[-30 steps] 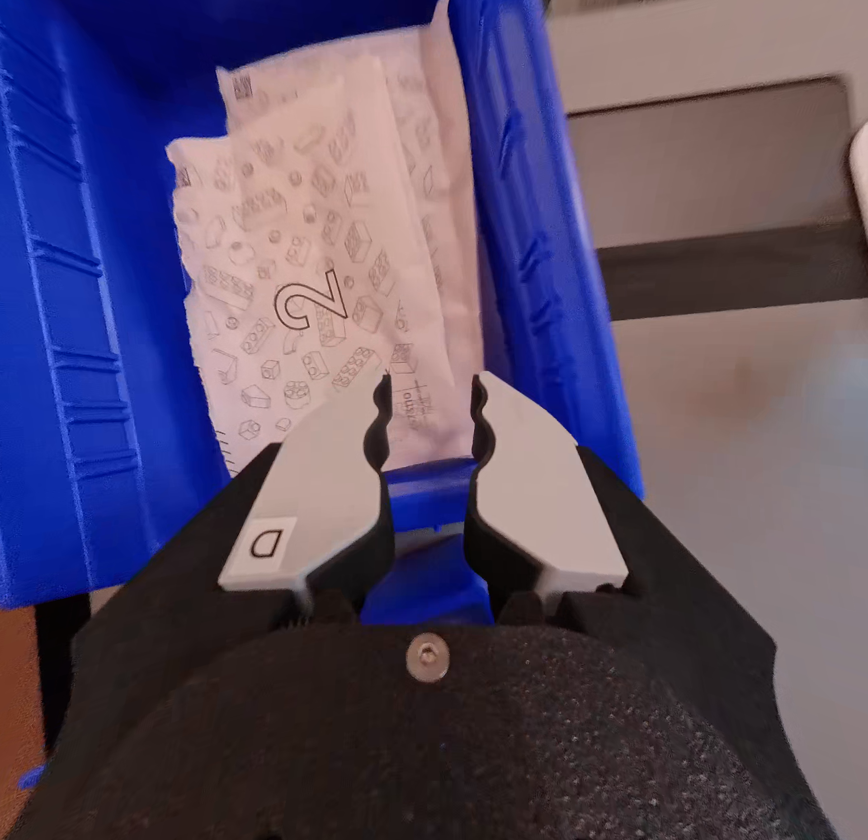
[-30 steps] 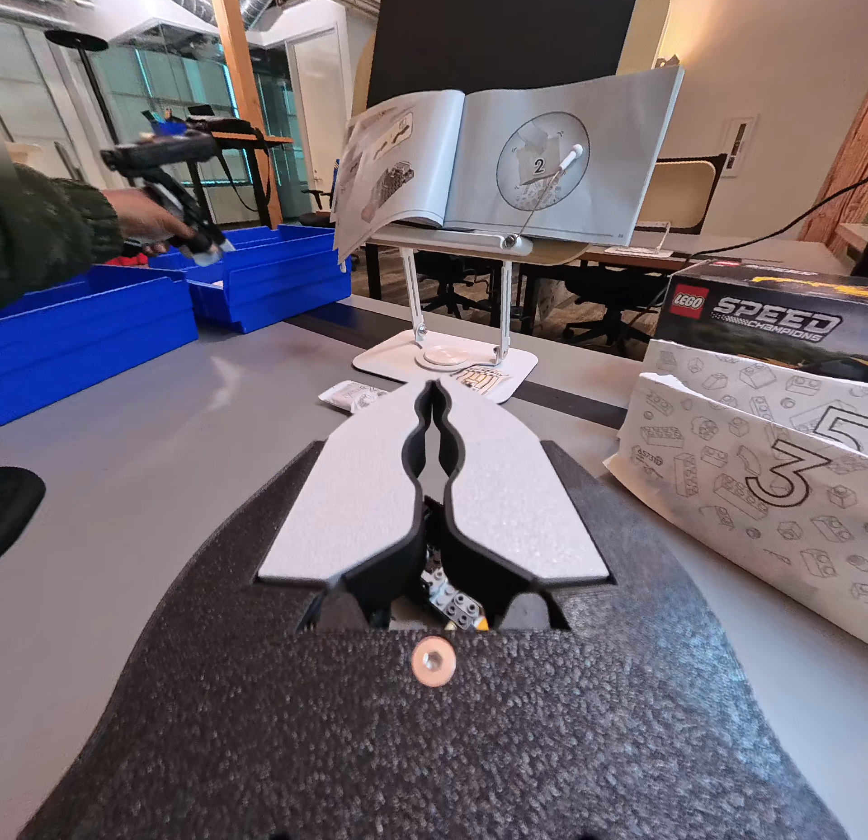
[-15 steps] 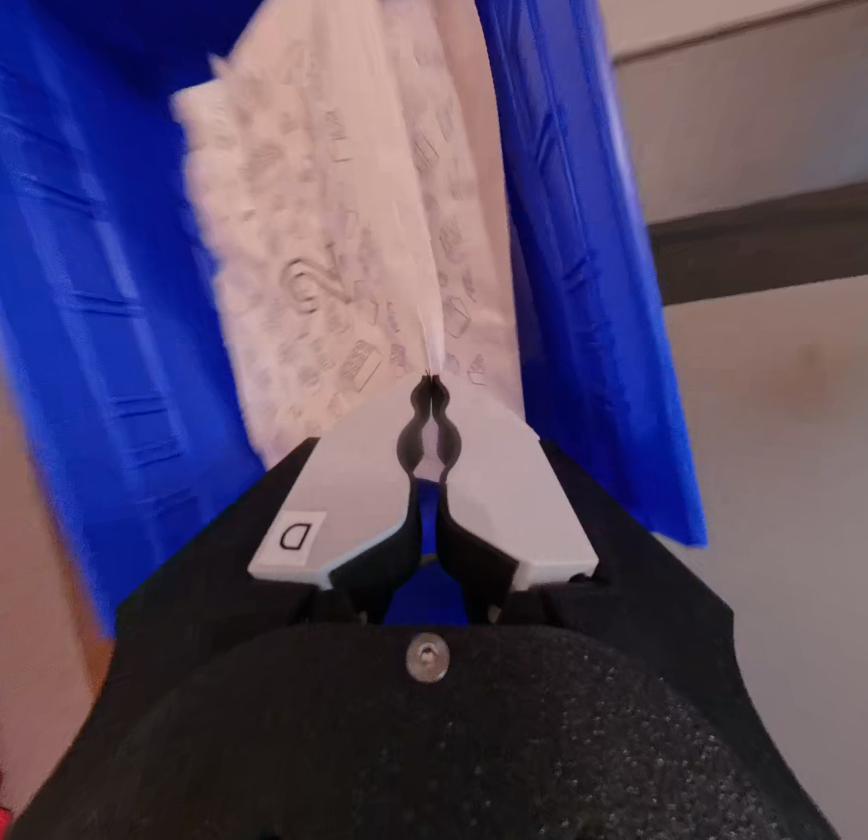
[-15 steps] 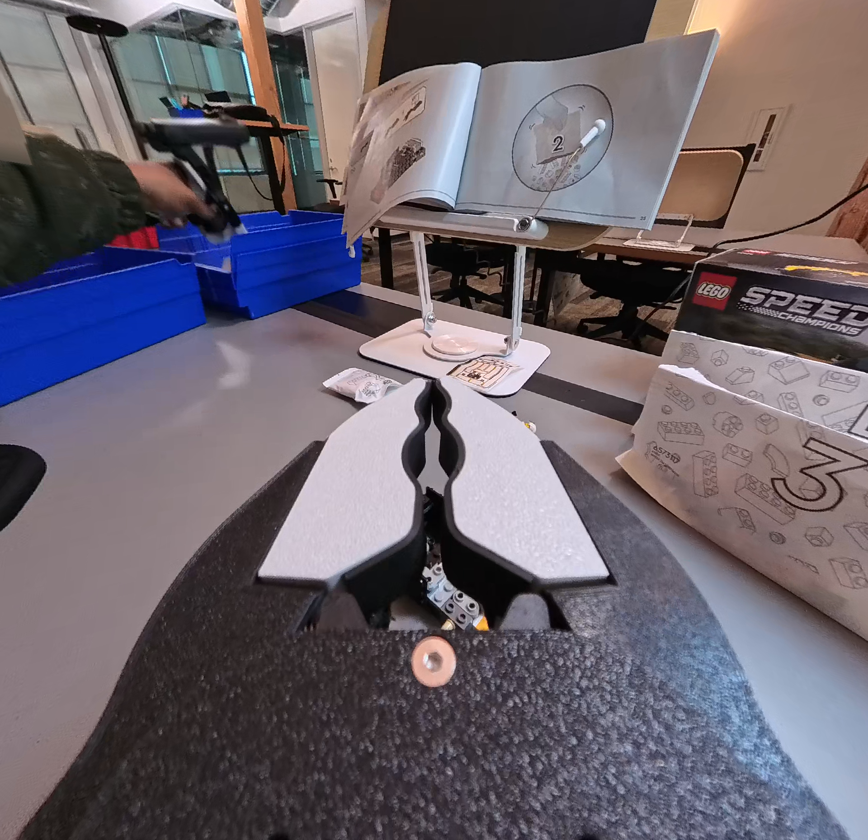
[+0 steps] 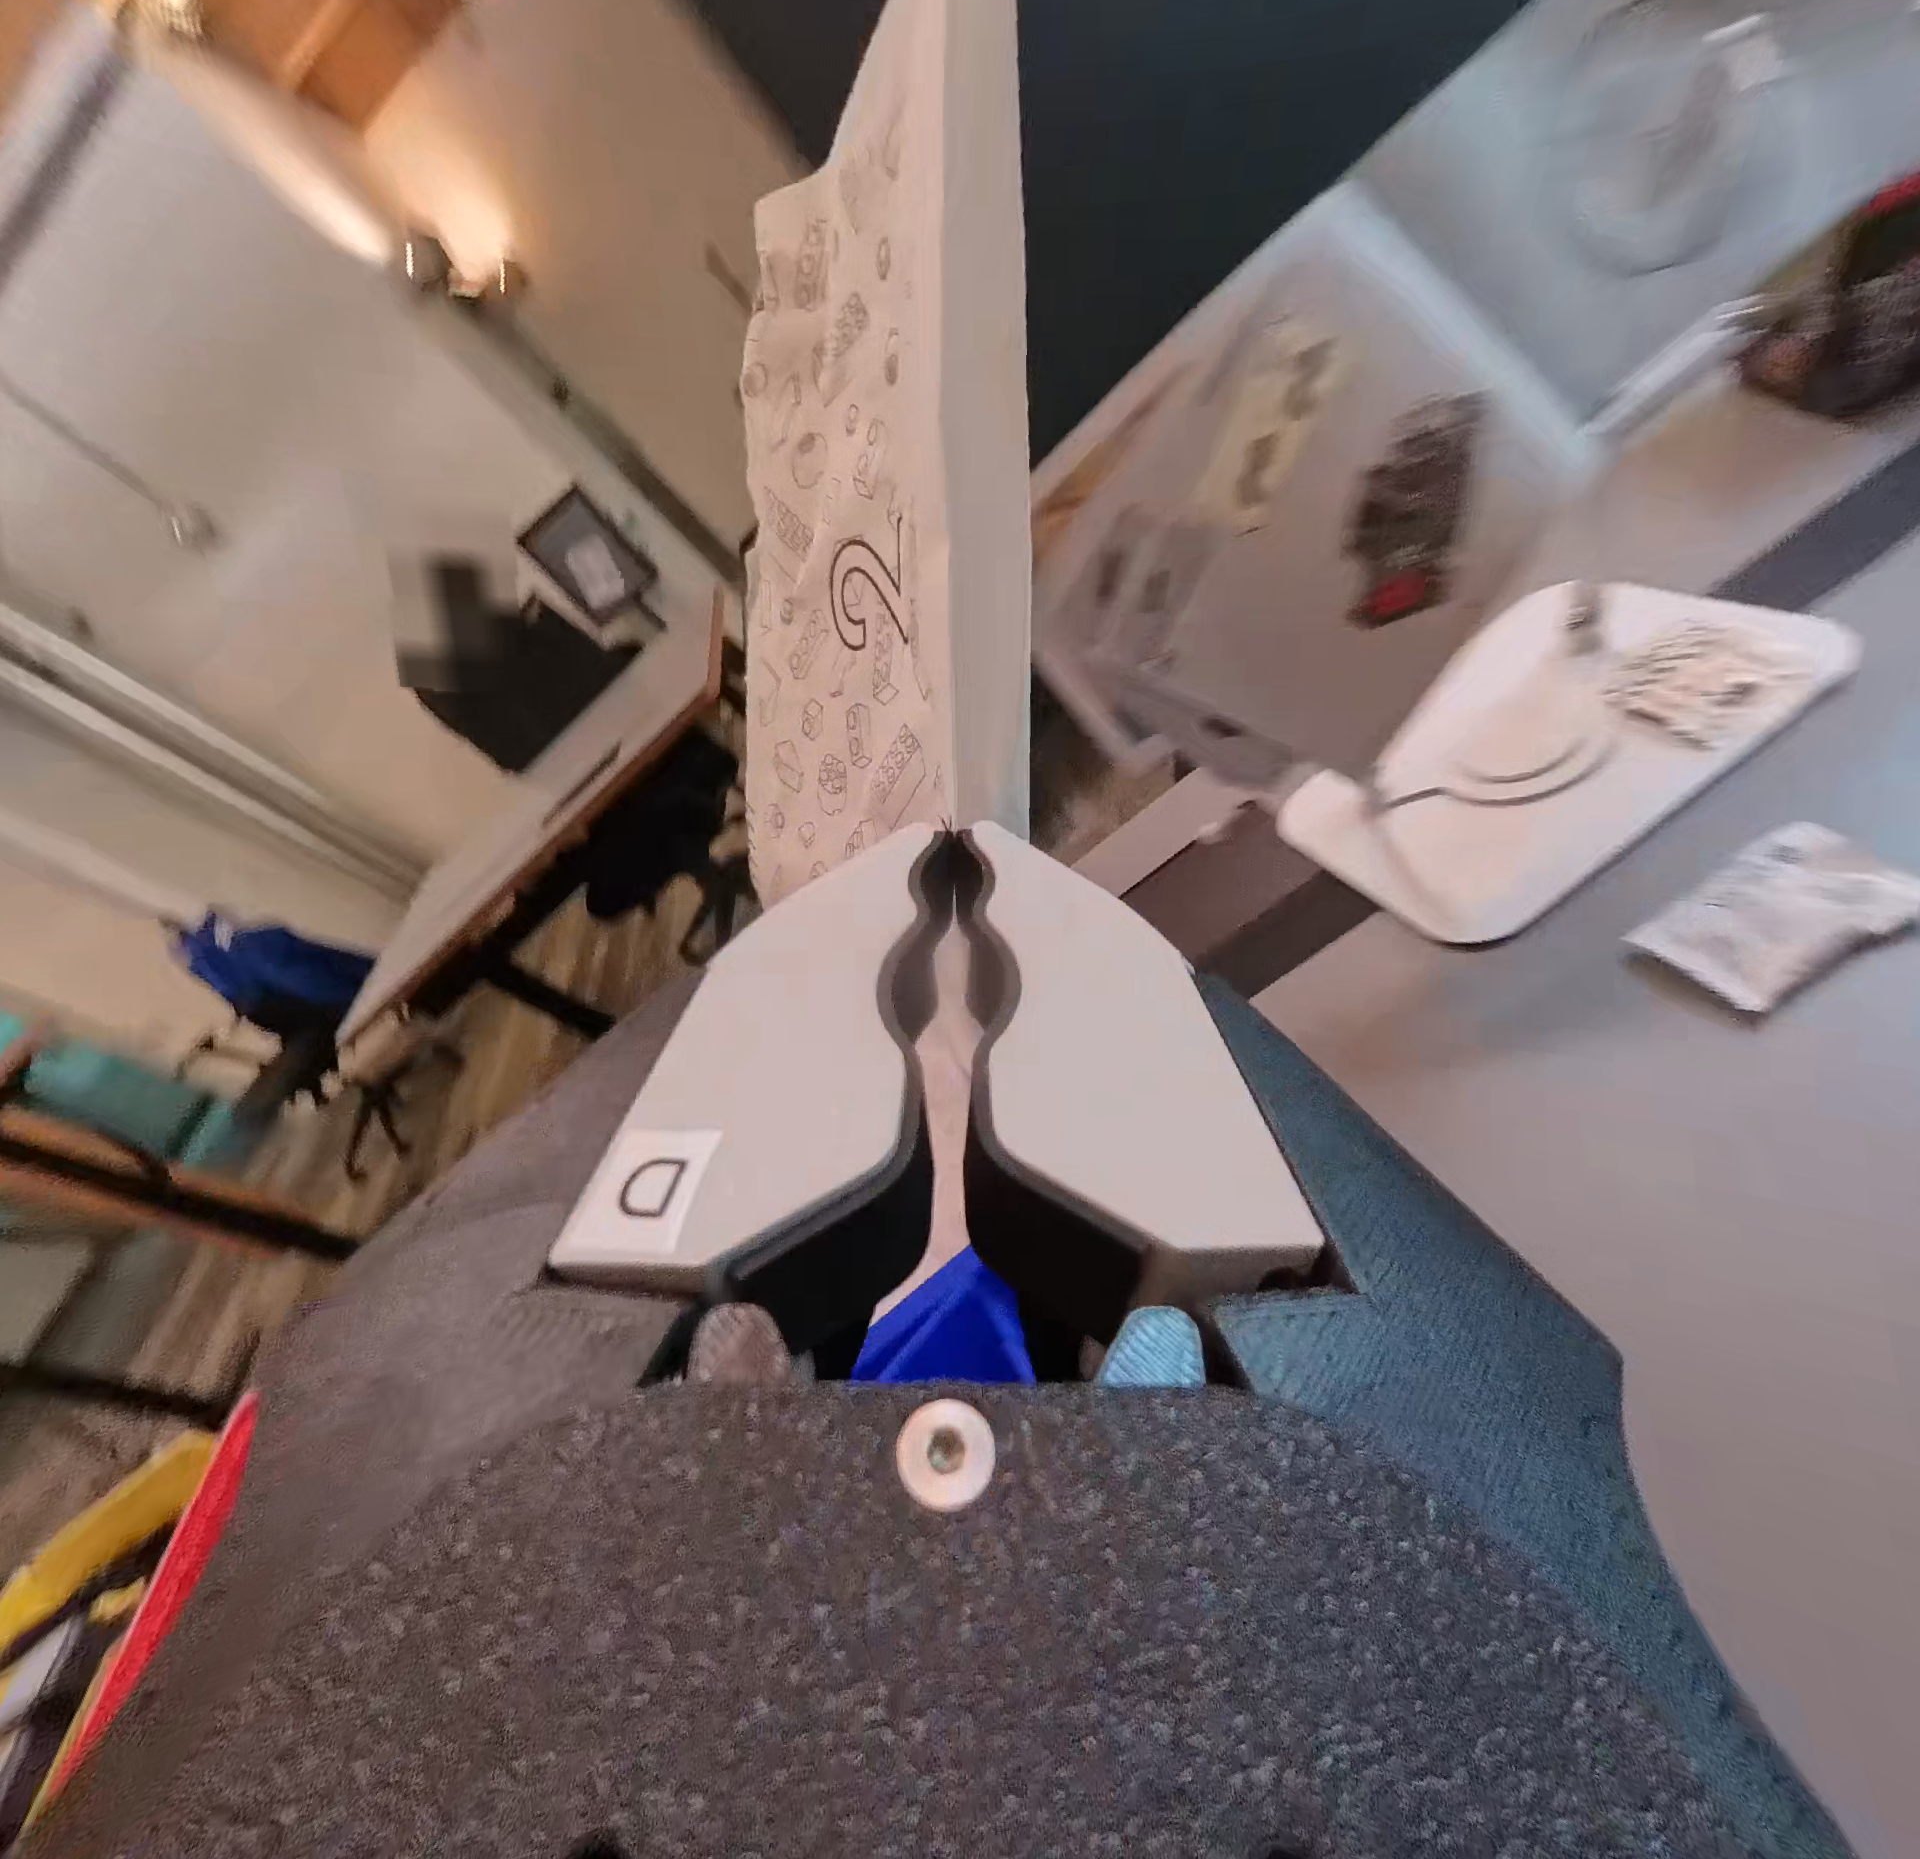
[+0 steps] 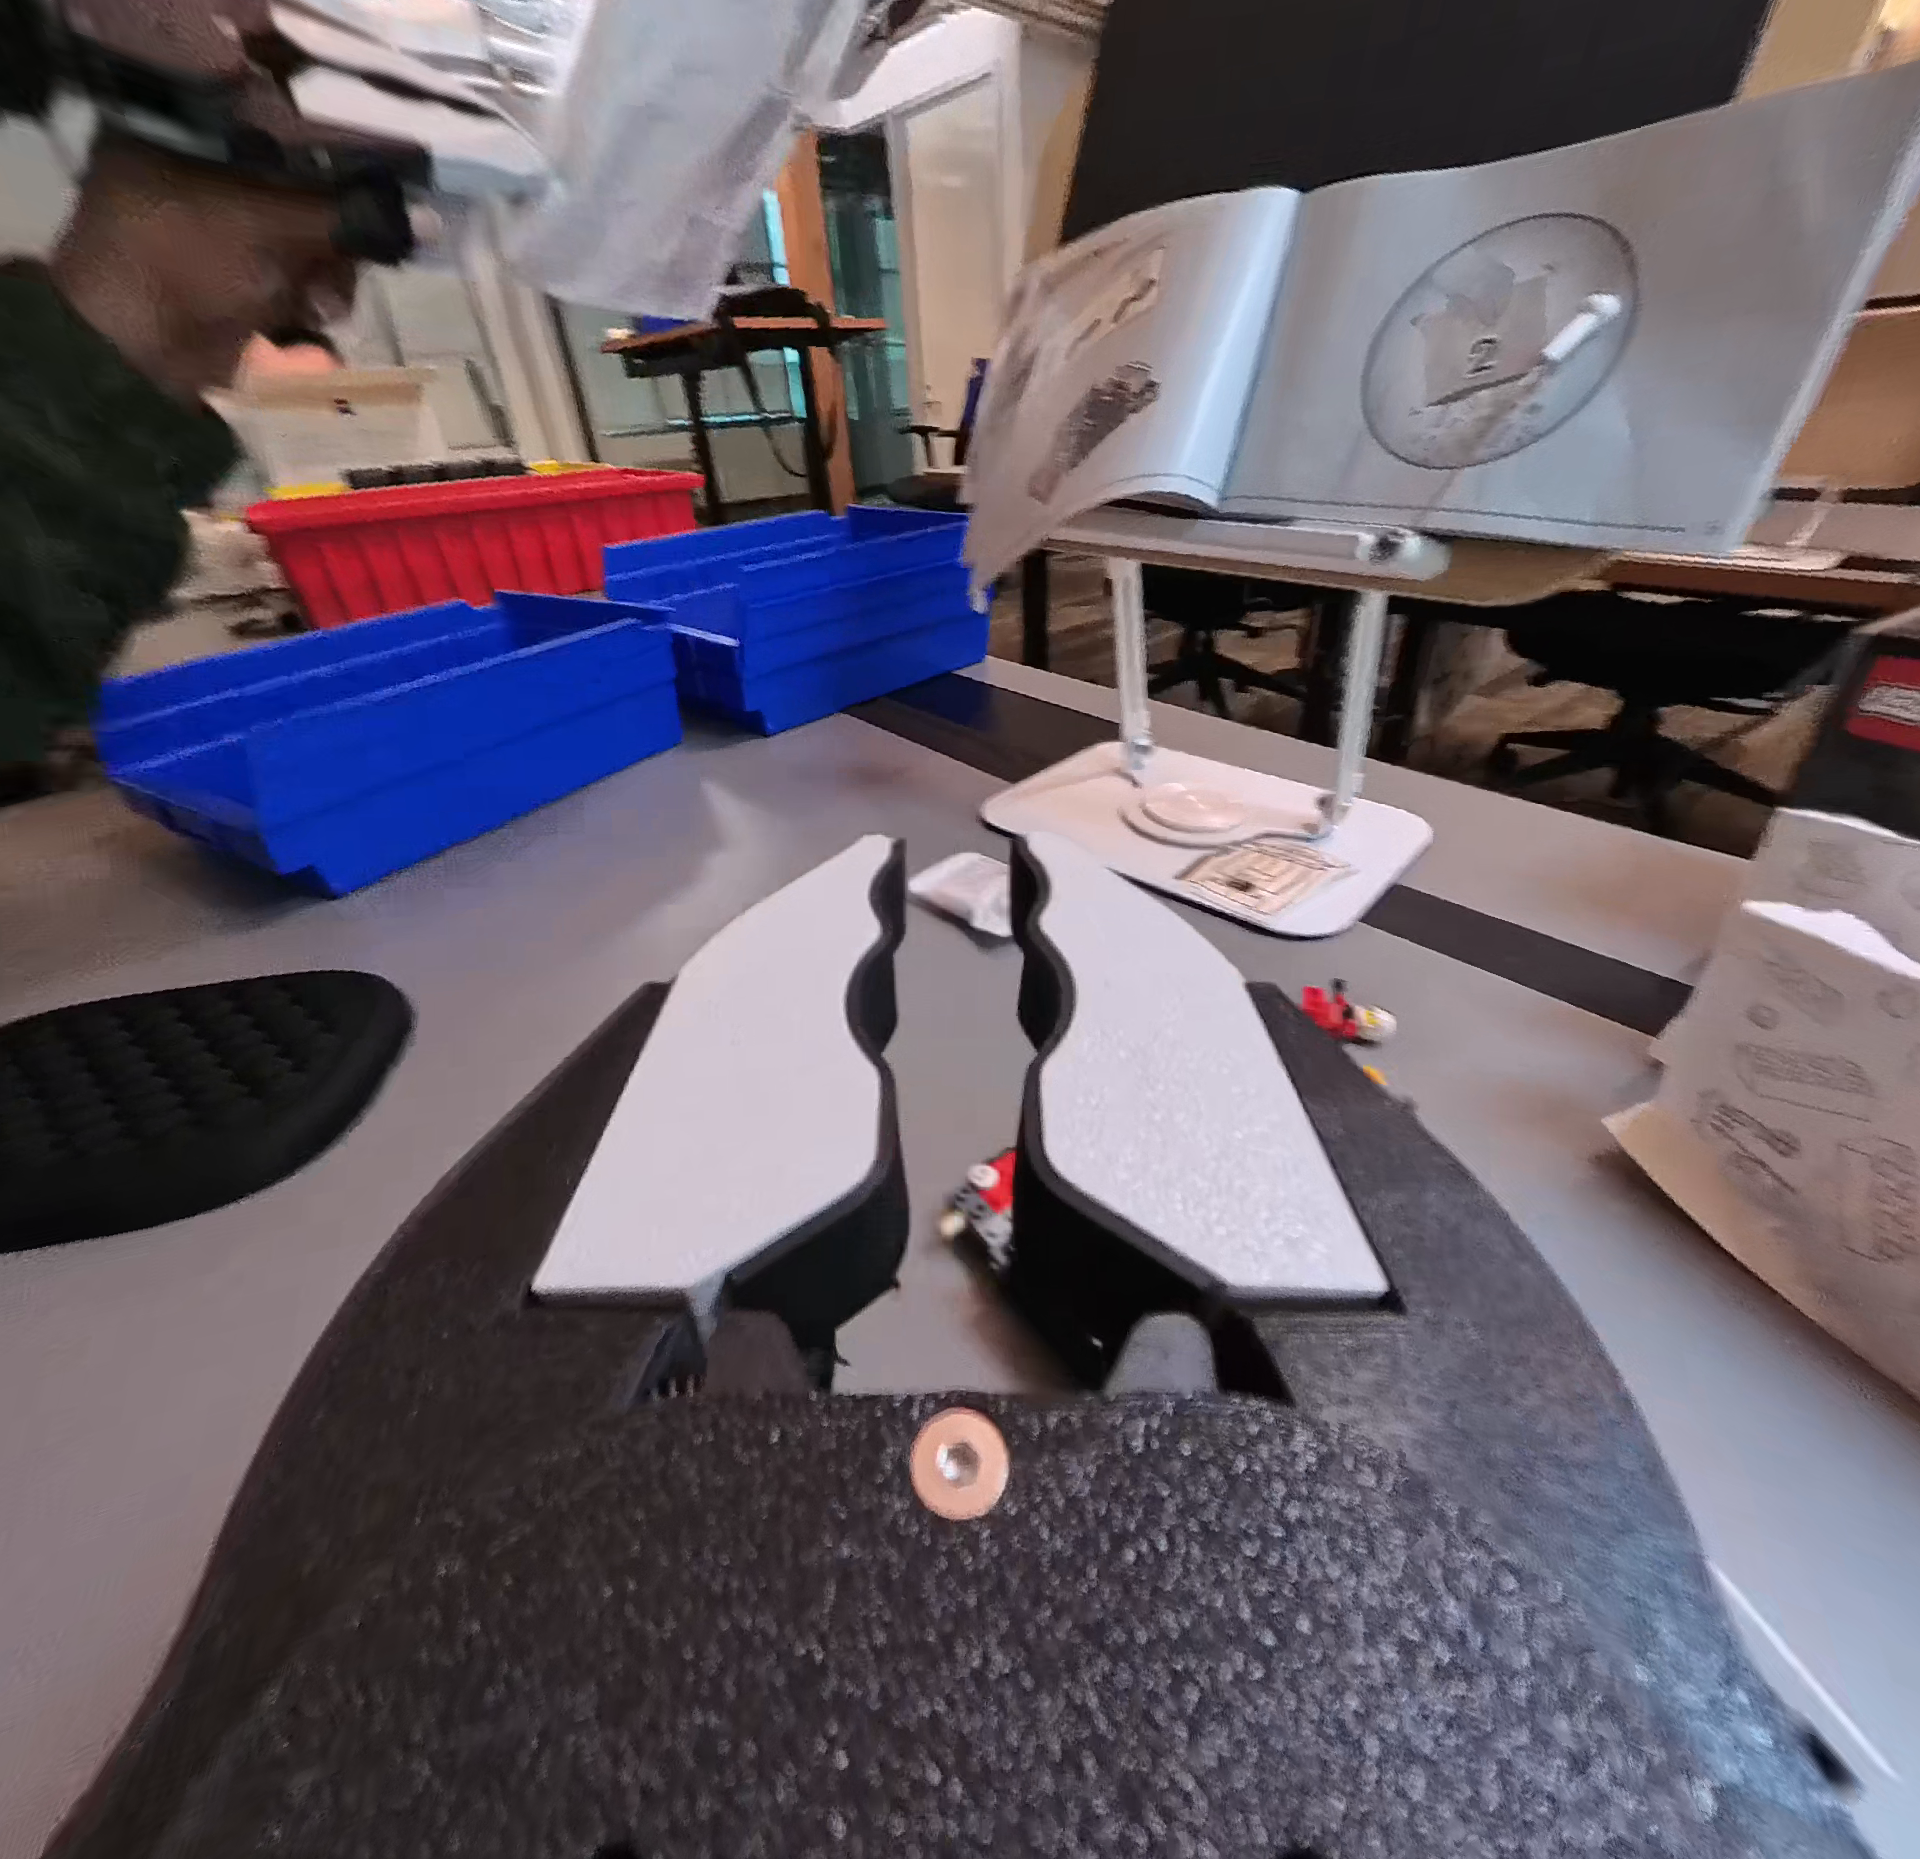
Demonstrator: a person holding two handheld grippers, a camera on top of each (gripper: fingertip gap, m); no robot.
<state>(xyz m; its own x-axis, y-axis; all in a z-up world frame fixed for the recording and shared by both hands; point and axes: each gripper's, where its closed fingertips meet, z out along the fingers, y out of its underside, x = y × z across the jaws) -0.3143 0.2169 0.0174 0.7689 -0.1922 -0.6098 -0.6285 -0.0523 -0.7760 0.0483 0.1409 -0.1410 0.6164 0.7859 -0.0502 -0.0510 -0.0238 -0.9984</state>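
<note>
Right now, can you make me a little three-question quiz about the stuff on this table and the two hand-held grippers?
1. True or false: the left hand-held gripper is shut on a white paper bag printed with brick drawings.
2. Multiple choice: what colour are the two nearest bins on the grey table? A red, B blue, C green.
3. Fill in: the fingers of the right hand-held gripper stand ____, holding nothing.

Key: 1 true; 2 B; 3 apart.
</note>
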